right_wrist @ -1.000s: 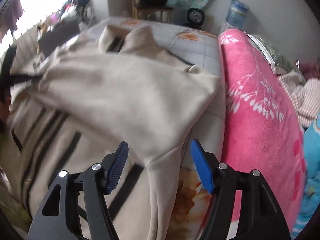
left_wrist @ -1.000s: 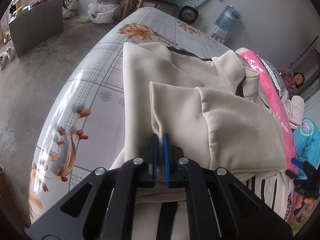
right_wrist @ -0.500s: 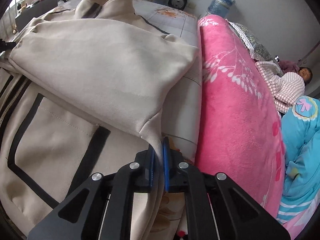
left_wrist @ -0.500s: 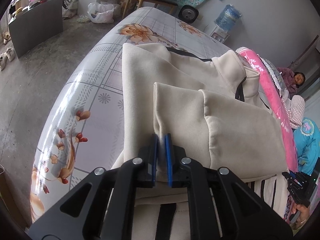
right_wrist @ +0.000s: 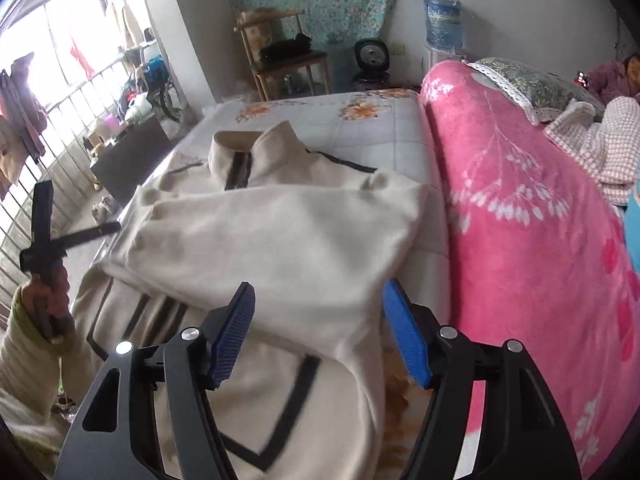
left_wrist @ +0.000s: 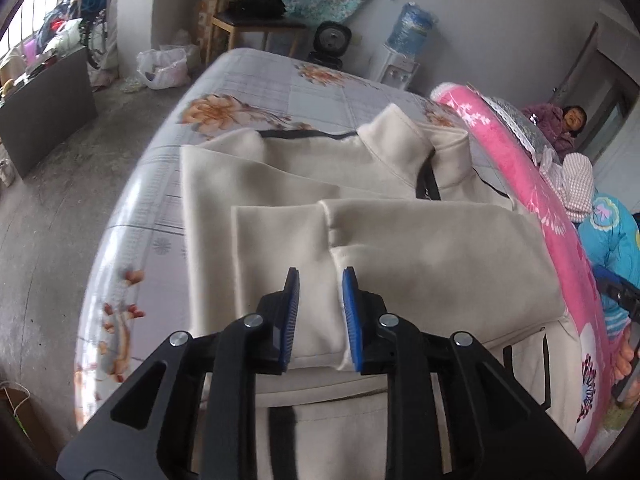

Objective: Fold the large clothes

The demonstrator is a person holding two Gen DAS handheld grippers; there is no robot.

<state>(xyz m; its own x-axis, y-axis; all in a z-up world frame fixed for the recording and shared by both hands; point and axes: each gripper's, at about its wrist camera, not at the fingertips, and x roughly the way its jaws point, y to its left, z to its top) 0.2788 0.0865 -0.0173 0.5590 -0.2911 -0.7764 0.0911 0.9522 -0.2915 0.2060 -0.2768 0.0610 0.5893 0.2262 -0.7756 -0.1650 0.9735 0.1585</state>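
1. Left tool (left_wrist: 319,314): jaws opening, a narrow gap between the blue pads (left_wrist: 291,312). A fold of sleeve (left_wrist: 440,260) lies in the gap; the pads stand clear of it, nothing gripped.
2. Right tool (right_wrist: 318,330): jaws opening, set wide. The sleeve end sits below and between the pads, loose, not pinched.
3. Jacket (right_wrist: 280,240): cream with black trim, flat on the bed (left_wrist: 280,88) just ahead of both tools, collar (right_wrist: 256,148) at the far end. Both sleeves are folded across the chest; the striped lower body runs under the tools.
4. Right of the right tool: pink blanket (right_wrist: 520,240) beside the jacket.
5. Left of the right tool: a hand (right_wrist: 48,300) holding the other tool's handle.
6. Beyond the bed: chair (right_wrist: 288,60), fan (right_wrist: 371,56), water bottle (right_wrist: 444,24).
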